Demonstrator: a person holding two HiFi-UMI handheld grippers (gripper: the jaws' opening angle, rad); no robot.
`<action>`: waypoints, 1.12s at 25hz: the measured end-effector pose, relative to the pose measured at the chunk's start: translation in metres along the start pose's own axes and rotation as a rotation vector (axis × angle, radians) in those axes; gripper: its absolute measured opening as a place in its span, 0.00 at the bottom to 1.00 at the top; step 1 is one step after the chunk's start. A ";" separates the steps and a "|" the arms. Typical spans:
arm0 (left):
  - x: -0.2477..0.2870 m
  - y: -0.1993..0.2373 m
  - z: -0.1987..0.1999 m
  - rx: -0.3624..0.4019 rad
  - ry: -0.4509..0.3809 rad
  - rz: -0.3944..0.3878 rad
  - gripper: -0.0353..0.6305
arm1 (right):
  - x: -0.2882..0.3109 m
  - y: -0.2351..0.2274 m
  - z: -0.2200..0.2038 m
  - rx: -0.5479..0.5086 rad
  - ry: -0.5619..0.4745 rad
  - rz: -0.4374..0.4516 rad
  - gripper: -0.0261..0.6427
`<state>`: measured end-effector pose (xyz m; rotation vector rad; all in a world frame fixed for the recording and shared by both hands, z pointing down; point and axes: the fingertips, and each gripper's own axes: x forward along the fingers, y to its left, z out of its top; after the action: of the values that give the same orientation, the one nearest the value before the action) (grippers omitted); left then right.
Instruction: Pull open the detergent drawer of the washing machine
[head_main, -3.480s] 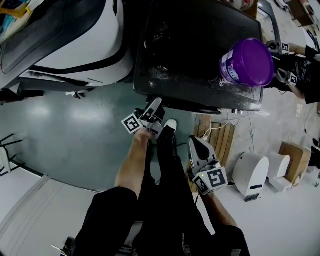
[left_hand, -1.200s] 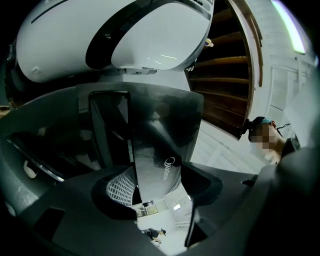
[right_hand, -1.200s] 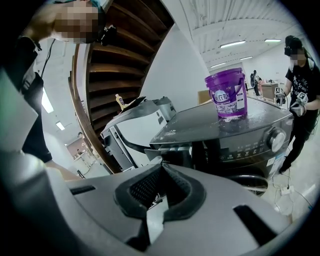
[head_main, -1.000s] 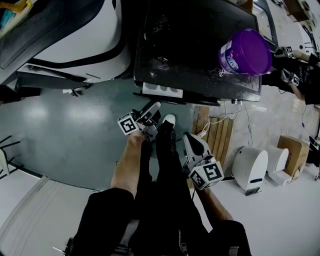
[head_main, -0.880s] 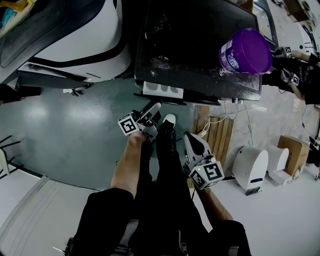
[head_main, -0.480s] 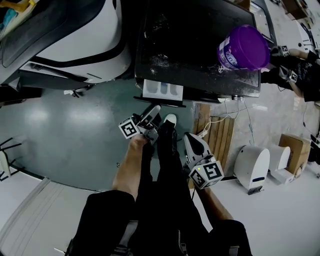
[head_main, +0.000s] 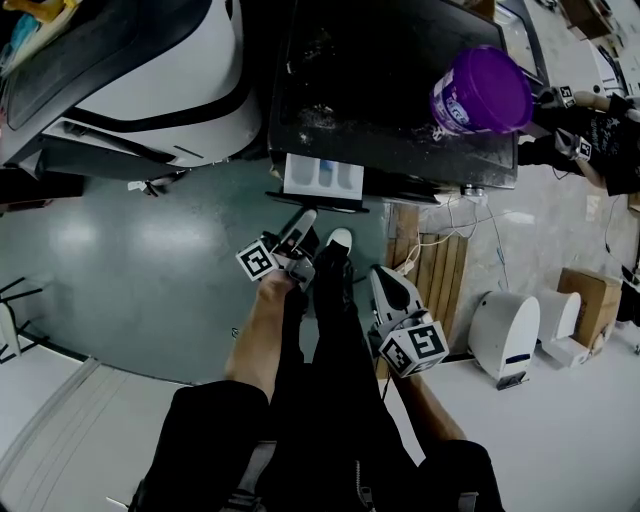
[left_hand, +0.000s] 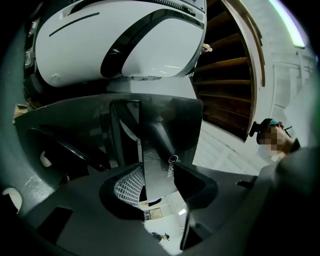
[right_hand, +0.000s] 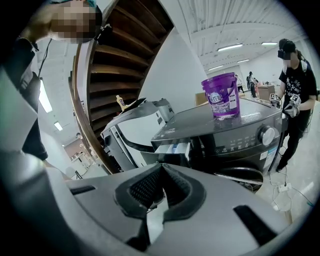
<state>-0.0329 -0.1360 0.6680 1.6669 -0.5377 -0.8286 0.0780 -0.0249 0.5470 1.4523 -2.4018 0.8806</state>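
The black washing machine (head_main: 390, 90) stands ahead, and its detergent drawer (head_main: 322, 178) is pulled partly out, showing white compartments. My left gripper (head_main: 303, 218) is at the drawer's dark front panel (left_hand: 159, 165). The panel runs between the jaws, which are closing, and both pads lie against it. My right gripper (head_main: 385, 283) hangs lower to the right, away from the machine, shut with nothing in it. From the right gripper view the drawer (right_hand: 170, 148) juts out of the machine (right_hand: 235, 130), beyond my right gripper (right_hand: 161, 170).
A purple tub (head_main: 480, 90) stands on the machine's top at the right. Beside it stands another person (head_main: 590, 130) with marker cubes. A white appliance (head_main: 130, 70) is on the left. A wooden pallet (head_main: 440, 280), a white device (head_main: 500, 345) and a cardboard box (head_main: 590, 315) lie on the floor to the right.
The drawer has slid further out of the machine's front, from shut to well open. My left gripper has drawn back with it. The right gripper has stayed put.
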 end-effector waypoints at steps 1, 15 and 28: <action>0.000 0.001 0.001 0.002 -0.011 0.004 0.34 | -0.001 0.000 -0.001 0.000 0.001 -0.001 0.05; 0.002 -0.003 0.006 0.011 -0.071 -0.023 0.32 | -0.012 -0.009 -0.011 0.015 0.019 -0.018 0.05; -0.010 0.000 -0.004 0.046 -0.009 -0.066 0.27 | -0.014 -0.016 -0.023 0.019 0.047 -0.029 0.05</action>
<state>-0.0366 -0.1261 0.6706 1.7313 -0.5134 -0.8776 0.0961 -0.0069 0.5649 1.4530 -2.3384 0.9228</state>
